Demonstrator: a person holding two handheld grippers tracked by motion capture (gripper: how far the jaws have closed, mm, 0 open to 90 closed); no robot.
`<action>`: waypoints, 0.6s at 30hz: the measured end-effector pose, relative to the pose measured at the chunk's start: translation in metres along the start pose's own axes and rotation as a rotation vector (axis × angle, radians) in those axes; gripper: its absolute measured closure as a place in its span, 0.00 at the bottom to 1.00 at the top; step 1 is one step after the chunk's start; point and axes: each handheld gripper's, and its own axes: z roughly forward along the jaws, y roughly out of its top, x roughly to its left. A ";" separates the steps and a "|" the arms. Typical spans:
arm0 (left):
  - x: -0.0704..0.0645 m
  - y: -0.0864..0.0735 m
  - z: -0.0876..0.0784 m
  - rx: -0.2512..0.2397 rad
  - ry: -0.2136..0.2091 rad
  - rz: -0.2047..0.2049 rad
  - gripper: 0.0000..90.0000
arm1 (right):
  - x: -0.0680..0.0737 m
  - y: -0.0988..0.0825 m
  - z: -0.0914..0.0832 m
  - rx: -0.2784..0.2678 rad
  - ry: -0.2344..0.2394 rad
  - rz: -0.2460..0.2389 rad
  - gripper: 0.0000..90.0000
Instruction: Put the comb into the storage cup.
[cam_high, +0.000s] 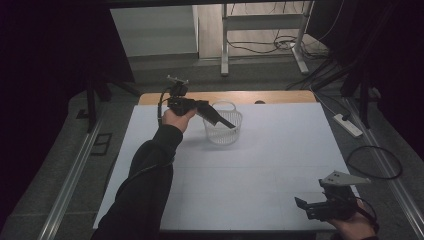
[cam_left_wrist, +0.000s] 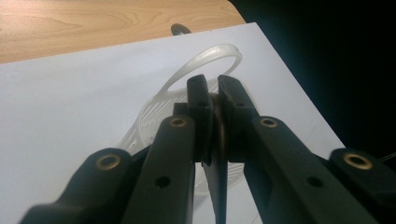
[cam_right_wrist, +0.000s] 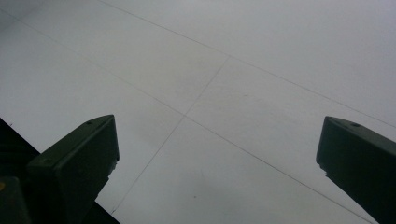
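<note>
Holding: left gripper (cam_high: 226, 123) is pinching a small dark thing, identity unclear, over the clear basket (cam_high: 223, 129).
Step in hand: judging it as dropping the dark thing (cam_left_wrist: 217, 140) into the basket.
Doing it well: centring the tips over the basket mouth, lowering past the rim, then parting the fingers slowly so nothing is bouncing out; avoiding the raised handle (cam_left_wrist: 205, 63).
Left fingers: (cam_left_wrist: 201, 100) pressed nearly together, clamping the dark thing between the pads.
Right gripper: (cam_high: 303, 207) resting at the near right of the white bench (cam_high: 280, 150), well apart from the basket.
Right fingers: (cam_right_wrist: 77, 158) spread wide, holding nothing, pointing at bare bench surface.
Basket position: standing upright toward the far middle of the bench, handle up.
Risk: light basket may be tipping if nudged.
</note>
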 end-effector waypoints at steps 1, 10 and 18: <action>0.001 0.000 0.000 0.001 -0.003 0.001 0.93 | 0.000 0.000 0.000 0.001 0.000 0.000 0.00; 0.007 -0.005 -0.002 0.003 0.011 -0.005 0.92 | 0.000 0.000 0.000 0.006 0.000 -0.002 0.00; 0.007 -0.006 -0.002 0.008 0.057 0.013 0.89 | 0.001 0.000 0.001 0.009 0.000 -0.002 0.00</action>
